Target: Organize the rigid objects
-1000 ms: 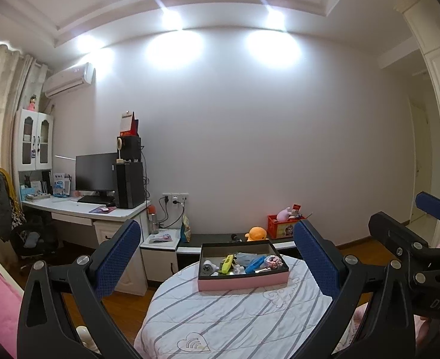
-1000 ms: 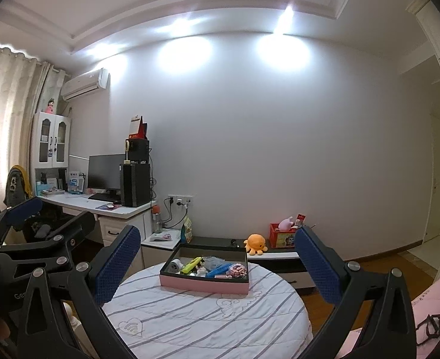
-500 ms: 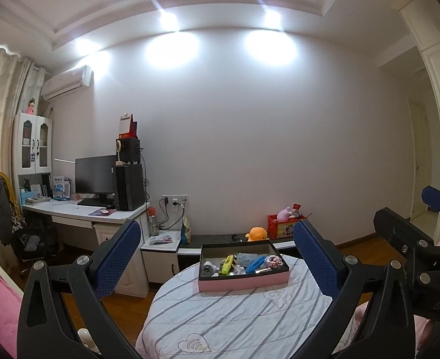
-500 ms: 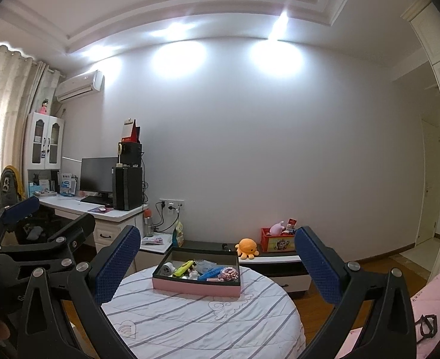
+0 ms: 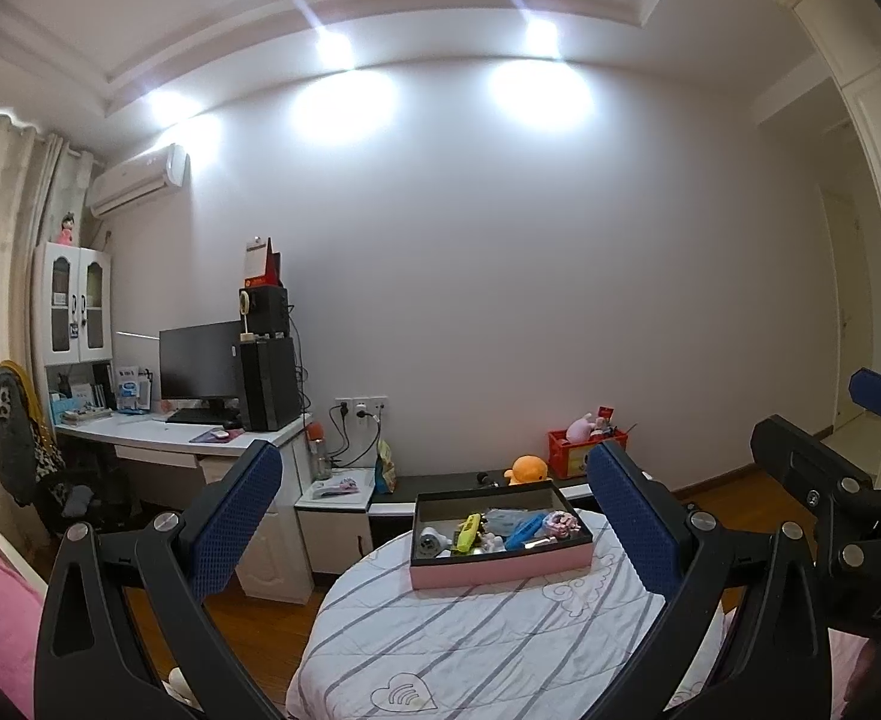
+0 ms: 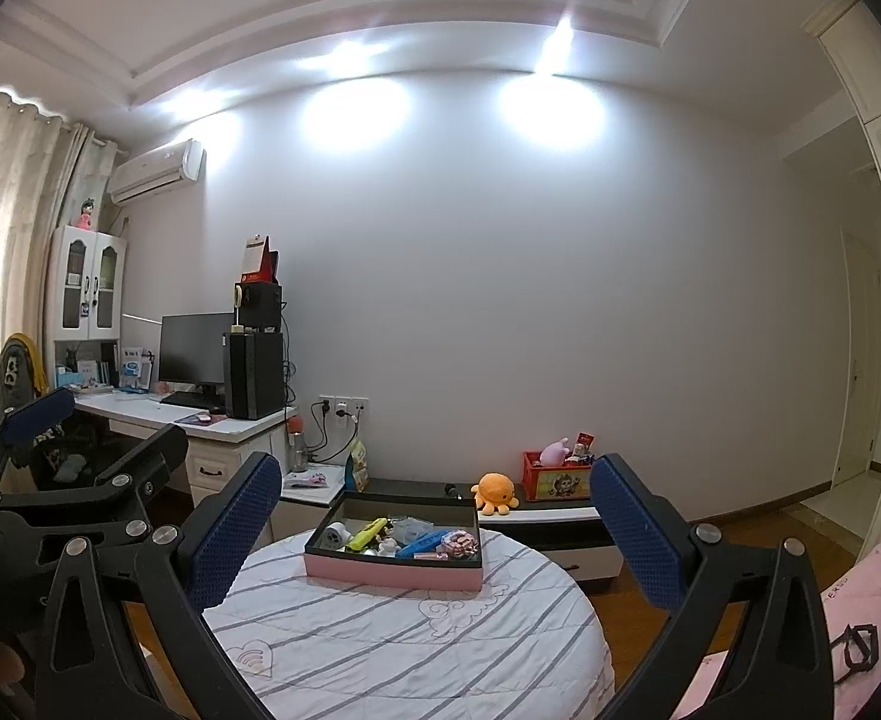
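While both grippers are held level above the near edge of the round surface [image 6: 404, 648], nothing is gripped by either. The left gripper [image 5: 434, 516] is seen with its jaws spread wide, blue pads [image 5: 242, 516] at 9 and 3 o'clock of its view, empty air between them. The right gripper [image 6: 434, 522] is likewise seen with jaws spread wide and empty.

A striped white quilted cloth is spread over the surface. A shallow tray [image 6: 392, 573] with pink outer walls and dark inner rim is set on the far part of the surface, near 12 o'clock from the right gripper, well apart from both sets of jaws. Inside the tray are noted: a white roll [image 6: 335, 535] at the 9 o'clock end, a yellow-green object [image 6: 368, 531] beside it, a blue object [image 6: 425, 542] toward the middle, and a pink patterned item [image 6: 461, 542] at the 3 o'clock end. Finer identity of these cannot be told.

In the left wrist view the right gripper is seen at 3 o'clock; in the right wrist view the left gripper is seen at 9 o'clock.

Beyond the surface: an orange plush octopus [image 6: 496, 491] on a low cabinet, a red toy box [image 6: 557, 474] just beside it, and a desk with monitor [image 6: 194, 351] at 10 o'clock.
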`<state>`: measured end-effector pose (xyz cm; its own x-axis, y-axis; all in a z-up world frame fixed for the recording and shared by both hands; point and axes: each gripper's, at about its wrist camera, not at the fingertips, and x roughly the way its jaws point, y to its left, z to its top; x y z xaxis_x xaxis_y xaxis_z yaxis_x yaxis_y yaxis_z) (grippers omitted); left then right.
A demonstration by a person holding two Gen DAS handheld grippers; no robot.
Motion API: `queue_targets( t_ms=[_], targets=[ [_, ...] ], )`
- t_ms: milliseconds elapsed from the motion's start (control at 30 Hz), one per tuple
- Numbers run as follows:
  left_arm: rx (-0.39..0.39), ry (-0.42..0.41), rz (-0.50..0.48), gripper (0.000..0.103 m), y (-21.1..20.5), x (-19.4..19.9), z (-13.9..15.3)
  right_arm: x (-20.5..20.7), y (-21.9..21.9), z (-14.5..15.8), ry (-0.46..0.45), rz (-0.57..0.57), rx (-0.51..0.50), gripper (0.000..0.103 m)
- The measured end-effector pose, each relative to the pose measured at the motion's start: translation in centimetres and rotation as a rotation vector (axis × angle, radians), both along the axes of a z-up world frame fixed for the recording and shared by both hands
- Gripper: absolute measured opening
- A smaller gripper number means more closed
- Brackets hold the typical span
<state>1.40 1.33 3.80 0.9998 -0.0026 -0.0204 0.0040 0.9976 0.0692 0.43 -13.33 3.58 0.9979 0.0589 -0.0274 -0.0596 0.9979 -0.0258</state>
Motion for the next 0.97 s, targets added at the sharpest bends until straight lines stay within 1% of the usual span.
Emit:
queue_targets(
  t_ms=[967],
  targets=[
    [0.002, 0.000, 0.007, 0.103, 0.44, -0.18, -0.43, -0.07, 0.31, 0.59, 0.001, -0.005, -0.007, 0.103]
  ],
)
